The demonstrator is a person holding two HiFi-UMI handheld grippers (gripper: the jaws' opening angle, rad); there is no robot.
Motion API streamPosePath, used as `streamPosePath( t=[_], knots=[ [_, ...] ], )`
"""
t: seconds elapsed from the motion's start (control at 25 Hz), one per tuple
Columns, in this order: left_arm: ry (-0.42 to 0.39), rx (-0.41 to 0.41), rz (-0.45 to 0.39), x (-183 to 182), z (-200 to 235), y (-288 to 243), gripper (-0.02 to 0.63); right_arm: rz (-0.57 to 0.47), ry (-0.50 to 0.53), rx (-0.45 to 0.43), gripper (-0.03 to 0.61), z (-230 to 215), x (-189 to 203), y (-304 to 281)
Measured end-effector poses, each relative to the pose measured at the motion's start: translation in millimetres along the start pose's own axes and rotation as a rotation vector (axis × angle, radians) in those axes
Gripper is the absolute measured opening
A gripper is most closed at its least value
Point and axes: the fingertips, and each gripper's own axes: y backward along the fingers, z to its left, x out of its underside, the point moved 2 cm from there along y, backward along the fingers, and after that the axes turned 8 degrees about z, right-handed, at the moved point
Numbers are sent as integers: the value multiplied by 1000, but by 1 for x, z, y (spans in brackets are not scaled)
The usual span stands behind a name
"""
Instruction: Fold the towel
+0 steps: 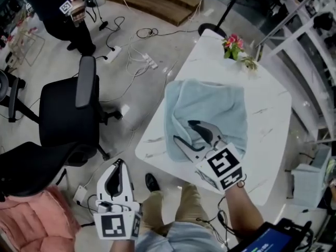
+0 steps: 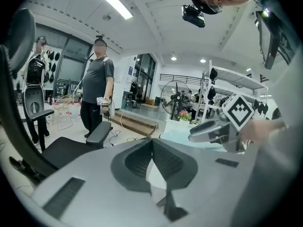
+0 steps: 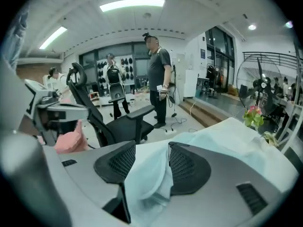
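**Towel** [image 1: 210,112]: pale blue, found on white marble-look bench [image 1: 273,140]. Cloth was rumpled and bunched, not laid flat. It covered the bench's middle and reached close to the bench's left edge.

**R tongs** [image 1: 182,130]: seen over the near part of the towel, angled down and fwd, marker cube [image 1: 224,166] toward the person. In the right gripper view the tongs were noted well apart. A raised fold of the towel [image 3: 151,183] stood between them, close against one side. No pinch on the cloth was observed.

**L tongs** [image 1: 119,167]: held off the bench at its near-left, over the floor [image 1: 131,104], just beside the person's knee [image 1: 157,206]. In the left gripper view the tongs [image 2: 152,143] were noted together at the tips, w/ nothing between. The R tongs and the bench edge were visible beyond them in that view.

**Surroundings:**
- Black office chair [image 1: 68,114] was recorded on the floor, left of the bench.
- Pink cushion [image 1: 29,222] was noted at the lower left.
- Flowers [image 1: 233,45] were seen at the bench's far corner.
- Loose cables [image 1: 139,56] were seen on the floor beyond the chair.
- A 2nd person [image 1: 58,7] stood at the far left; that person was also seen in both gripper views.
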Motion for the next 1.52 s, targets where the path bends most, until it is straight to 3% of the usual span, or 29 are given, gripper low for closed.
streamPosePath(
  t=[0.16, 0.32, 0.56, 0.72, 0.8, 0.88, 1.12, 1.32, 1.4, 1.44, 1.52],
  knots=[
    [-27, 43, -20, -12, -18, -9, 8, 121, 64, -19, 201, -4, 52, 8],
    [-47, 71, 9, -2, -25, -15, 8, 156, -7, -41, 185, 3, 84, -8],
    [-60, 79, 27, 5, -23, -20, 8, 119, 30, -31, 176, 25, 83, -11],
    [-54, 91, 37, 7, -20, -20, 8, 128, 23, 54, 153, 27, 88, -19],
    [-52, 90, 31, 5, -20, -21, 8, 150, 31, 104, 40, 19, 86, -25],
    [-46, 87, 23, 2, -18, -21, 8, 153, 81, 111, 31, 20, 73, -21],
    [-30, 123, -24, -17, -22, -11, 8, 184, 113, 50, 34, 57, 29, 6],
    [-30, 149, -29, -22, -29, -9, 8, 316, 126, 0, 41, 75, 72, -29],
    [-38, 156, -20, -15, -30, -13, 8, 316, 131, -20, 51, 82, 81, -43],
    [-43, 158, -15, -10, -29, -16, 8, 312, 131, -46, 74, 87, 80, -45],
    [-42, 155, -3, -4, -31, -22, 8, 322, 122, -139, 208, 98, 76, -40]
  ],
)
